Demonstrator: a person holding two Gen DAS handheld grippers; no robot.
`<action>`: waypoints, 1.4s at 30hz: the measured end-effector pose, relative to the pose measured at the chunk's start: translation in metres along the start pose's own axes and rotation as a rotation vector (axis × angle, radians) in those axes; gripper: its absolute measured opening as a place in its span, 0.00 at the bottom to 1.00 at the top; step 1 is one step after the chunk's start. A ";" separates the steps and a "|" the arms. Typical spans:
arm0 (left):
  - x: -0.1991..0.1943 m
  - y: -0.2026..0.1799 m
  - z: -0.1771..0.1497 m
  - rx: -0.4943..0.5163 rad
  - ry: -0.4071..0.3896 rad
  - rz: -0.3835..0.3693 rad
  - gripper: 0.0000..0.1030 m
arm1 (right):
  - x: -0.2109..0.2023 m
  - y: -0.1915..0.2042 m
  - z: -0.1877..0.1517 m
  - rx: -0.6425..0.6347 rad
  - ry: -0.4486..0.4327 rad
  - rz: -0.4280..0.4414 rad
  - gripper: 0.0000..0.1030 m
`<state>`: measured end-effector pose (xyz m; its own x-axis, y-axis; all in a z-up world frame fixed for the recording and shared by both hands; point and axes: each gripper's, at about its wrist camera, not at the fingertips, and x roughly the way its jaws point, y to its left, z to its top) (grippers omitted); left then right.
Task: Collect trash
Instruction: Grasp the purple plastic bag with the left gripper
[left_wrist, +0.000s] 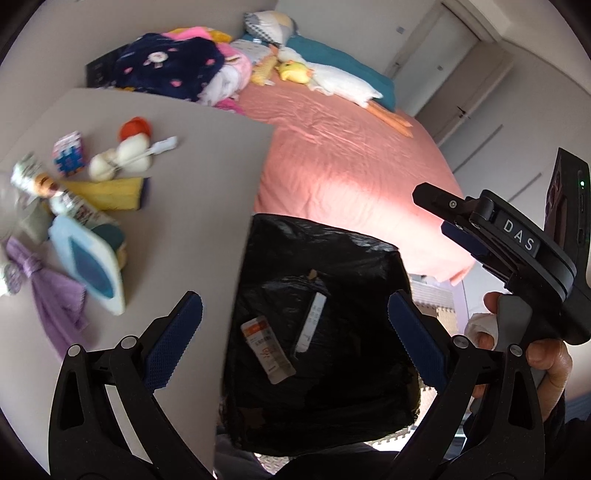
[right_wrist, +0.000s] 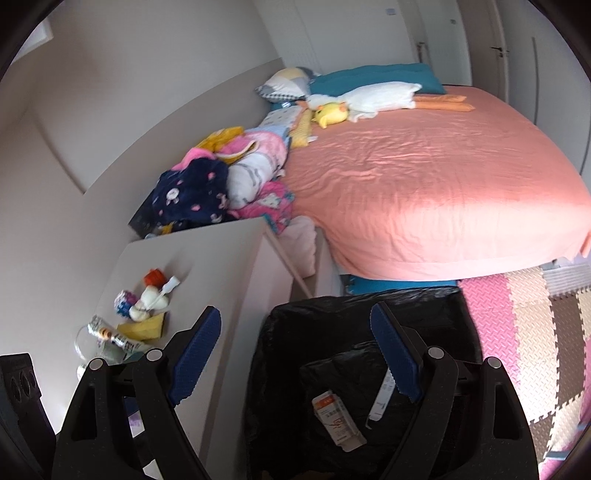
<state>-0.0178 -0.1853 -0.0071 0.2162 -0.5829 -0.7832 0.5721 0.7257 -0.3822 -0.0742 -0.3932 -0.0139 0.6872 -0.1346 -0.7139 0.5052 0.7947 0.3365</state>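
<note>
A bin lined with a black bag stands on the floor beside a grey table. Inside it lie a white and orange wrapper and a narrow white strip. My left gripper hovers open over the bin and table edge, nothing between its blue pads. My right gripper is open above the bin too, empty; it also shows at the right of the left wrist view, held by a hand. On the table lie a crumpled wrapper, a yellow cloth, cotton balls and a purple cloth.
A bed with a pink sheet fills the far side, with plush toys and a heap of clothes on it. Foam floor tiles lie to the right of the bin. A dark box stands at the left edge.
</note>
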 end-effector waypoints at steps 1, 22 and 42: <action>-0.002 0.004 -0.001 -0.011 -0.003 0.008 0.94 | 0.003 0.006 -0.001 -0.011 0.008 0.009 0.81; -0.034 0.115 -0.027 -0.286 -0.062 0.183 0.94 | 0.045 0.106 -0.026 -0.200 0.121 0.188 0.81; -0.012 0.196 -0.022 -0.426 -0.062 0.278 0.40 | 0.098 0.151 -0.051 -0.270 0.254 0.329 0.81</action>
<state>0.0742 -0.0284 -0.0829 0.3683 -0.3575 -0.8582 0.1160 0.9336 -0.3391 0.0425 -0.2559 -0.0642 0.6216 0.2710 -0.7350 0.1063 0.9004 0.4219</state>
